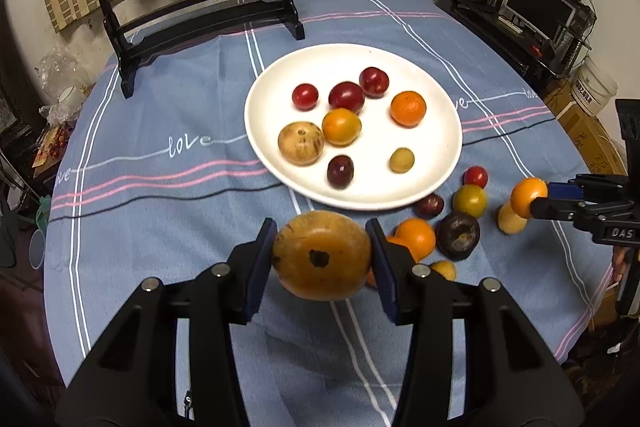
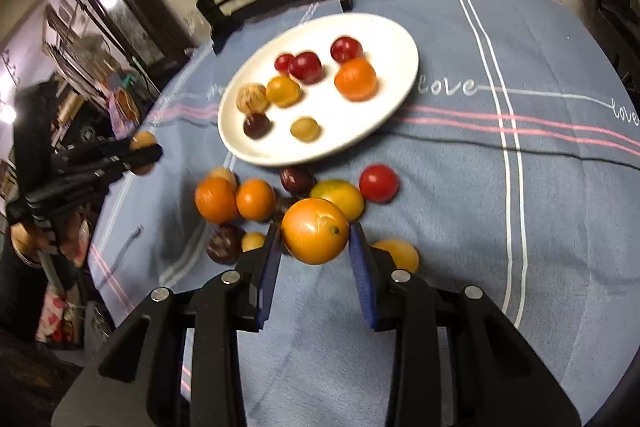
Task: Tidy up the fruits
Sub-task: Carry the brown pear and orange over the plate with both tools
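Left gripper (image 1: 321, 255) clamps brown round fruit (image 1: 322, 255), hiding fruits behind; right gripper (image 2: 314, 233) pinches orange (image 2: 315, 231). White plate (image 1: 436, 163) upper centre.

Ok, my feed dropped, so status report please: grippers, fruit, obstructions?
Left gripper shut on brown-orange fruit. Right gripper shut on orange. Plate holds eight fruits, the rest loose on cloth. Path to plate clear.

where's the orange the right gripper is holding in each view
Left wrist view: the orange sits at the far right edge, shut in the right gripper.
Right wrist view: the orange is lower centre, between the blue pads.
Shared landmark: the white plate.
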{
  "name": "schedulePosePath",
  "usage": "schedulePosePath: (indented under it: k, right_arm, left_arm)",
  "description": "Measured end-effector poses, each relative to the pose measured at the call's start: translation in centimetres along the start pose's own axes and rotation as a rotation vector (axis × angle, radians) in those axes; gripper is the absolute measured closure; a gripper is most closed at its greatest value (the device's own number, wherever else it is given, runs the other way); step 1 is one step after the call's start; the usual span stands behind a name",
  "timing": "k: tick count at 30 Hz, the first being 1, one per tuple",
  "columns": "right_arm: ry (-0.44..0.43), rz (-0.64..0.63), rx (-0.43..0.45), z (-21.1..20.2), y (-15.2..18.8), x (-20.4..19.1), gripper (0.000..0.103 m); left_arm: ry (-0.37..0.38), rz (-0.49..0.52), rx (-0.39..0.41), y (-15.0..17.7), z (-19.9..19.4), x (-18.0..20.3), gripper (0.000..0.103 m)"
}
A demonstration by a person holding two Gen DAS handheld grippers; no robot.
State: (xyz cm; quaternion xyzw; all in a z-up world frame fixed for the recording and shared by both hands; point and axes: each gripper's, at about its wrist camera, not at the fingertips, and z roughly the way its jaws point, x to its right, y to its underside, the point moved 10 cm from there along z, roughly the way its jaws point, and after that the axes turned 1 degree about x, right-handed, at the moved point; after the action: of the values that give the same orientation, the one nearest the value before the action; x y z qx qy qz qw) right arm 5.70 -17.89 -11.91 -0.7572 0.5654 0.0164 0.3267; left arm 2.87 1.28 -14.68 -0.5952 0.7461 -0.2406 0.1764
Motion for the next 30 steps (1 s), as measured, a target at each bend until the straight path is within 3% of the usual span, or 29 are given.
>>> schedulePosePath:
  k: [5, 12, 13, 16, 17, 18, 20, 27, 28, 30]
  right_arm:
    - [-0.053, 0.001, 0.053, -1.1, -2.8, -0.9, 0.069]
    - [-0.016, -0.097, 0.076, -1.1, -5.9, -1.5, 0.069]
    - [0.027, -0.164, 0.048, -0.7, -5.2, -1.7, 0.066]
    - [0.027, -0.255, -0.059, 0.0, -1.1, -2.3, 0.056]
    - [0.038, -0.261, -0.076, 0.0, 0.0, -2.1, 0.036]
    - [0.039, -0.263, -0.081, -0.2, 1.3, -1.9, 0.031]
    - [0.013, -0.243, -0.121, -0.4, 4.4, -1.7, 0.031]
    - [0.141, -0.304, -0.236, -0.8, 11.9, 1.0, 0.033]
    - [0.16, -0.314, -0.254, -0.7, 12.7, 1.5, 0.035]
    - [0.194, -0.315, -0.281, -0.3, 13.6, 2.2, 0.058]
  left_arm:
    - [0.001, 0.02, 0.029, -2.6, -0.3, 0.8, 0.057]
    - [0.004, 0.025, 0.071, -6.3, -0.2, 1.4, 0.057]
    - [0.009, 0.02, 0.081, -6.6, -0.4, 1.3, 0.057]
    - [0.012, 0.027, 0.092, -6.9, -0.7, 1.3, 0.057]
    - [0.012, 0.026, 0.093, -6.8, -0.8, 1.2, 0.057]
    - [0.017, 0.021, 0.092, -6.7, -0.8, 1.2, 0.057]
    - [0.021, 0.014, 0.084, -6.3, -0.7, 1.0, 0.057]
    - [0.04, 0.014, 0.051, -4.9, -0.2, 1.5, 0.057]
    - [0.042, 0.018, 0.047, -4.8, -0.1, 1.7, 0.057]
    - [0.045, 0.024, 0.039, -4.7, 0.0, 2.1, 0.057]
